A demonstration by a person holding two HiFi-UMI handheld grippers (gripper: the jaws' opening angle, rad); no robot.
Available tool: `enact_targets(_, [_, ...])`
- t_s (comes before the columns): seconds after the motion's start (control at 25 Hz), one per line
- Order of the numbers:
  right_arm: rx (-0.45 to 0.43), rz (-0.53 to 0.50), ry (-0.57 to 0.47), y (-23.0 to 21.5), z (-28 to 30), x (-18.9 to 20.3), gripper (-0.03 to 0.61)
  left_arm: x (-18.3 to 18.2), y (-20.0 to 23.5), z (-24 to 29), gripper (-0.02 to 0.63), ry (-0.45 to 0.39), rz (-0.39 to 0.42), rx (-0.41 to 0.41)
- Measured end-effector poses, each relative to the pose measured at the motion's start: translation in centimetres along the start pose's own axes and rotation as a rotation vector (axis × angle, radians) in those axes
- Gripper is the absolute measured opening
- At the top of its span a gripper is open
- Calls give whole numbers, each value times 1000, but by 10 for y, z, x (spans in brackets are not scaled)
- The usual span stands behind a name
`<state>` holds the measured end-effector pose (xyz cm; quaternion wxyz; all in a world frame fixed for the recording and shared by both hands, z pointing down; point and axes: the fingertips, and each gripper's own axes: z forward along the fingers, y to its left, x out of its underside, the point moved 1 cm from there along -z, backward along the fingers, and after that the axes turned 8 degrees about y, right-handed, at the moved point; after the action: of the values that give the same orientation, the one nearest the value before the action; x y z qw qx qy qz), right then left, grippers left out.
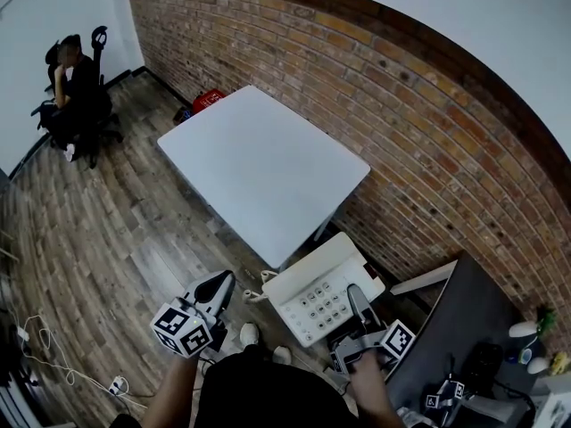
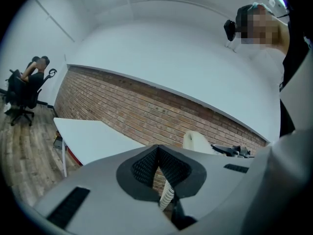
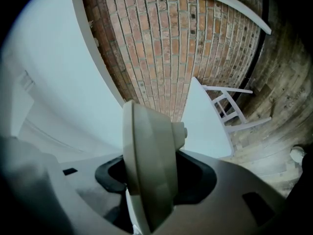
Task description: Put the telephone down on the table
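Note:
The cream desk telephone [image 1: 317, 297] with grey keys hangs in the air, just off the near corner of the white table [image 1: 259, 159]. My right gripper [image 1: 357, 300] is shut on its right edge; in the right gripper view the telephone's rim [image 3: 146, 165] fills the gap between the jaws. My left gripper [image 1: 221, 285] is to the left of the telephone, apart from it, with its jaws shut tip to tip [image 2: 156, 153]. A piece of coiled cord [image 2: 166, 195] shows in the gap behind those tips. I cannot tell whether it is pinched.
A brick wall [image 1: 401, 105] runs behind the table. A red object [image 1: 210, 99] lies under the table's far corner. A person sits in an office chair [image 1: 76, 87] at far left. A dark desk [image 1: 464, 319] stands at right. Cables [image 1: 53, 364] lie on the wood floor.

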<state>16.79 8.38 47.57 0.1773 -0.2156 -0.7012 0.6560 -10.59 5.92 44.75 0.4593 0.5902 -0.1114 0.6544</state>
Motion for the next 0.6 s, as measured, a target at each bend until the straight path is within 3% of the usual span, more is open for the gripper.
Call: enact_targets(0.6, [-48,-41,-61,10,36,-4,232,-22,35,25,14,22,22,67])
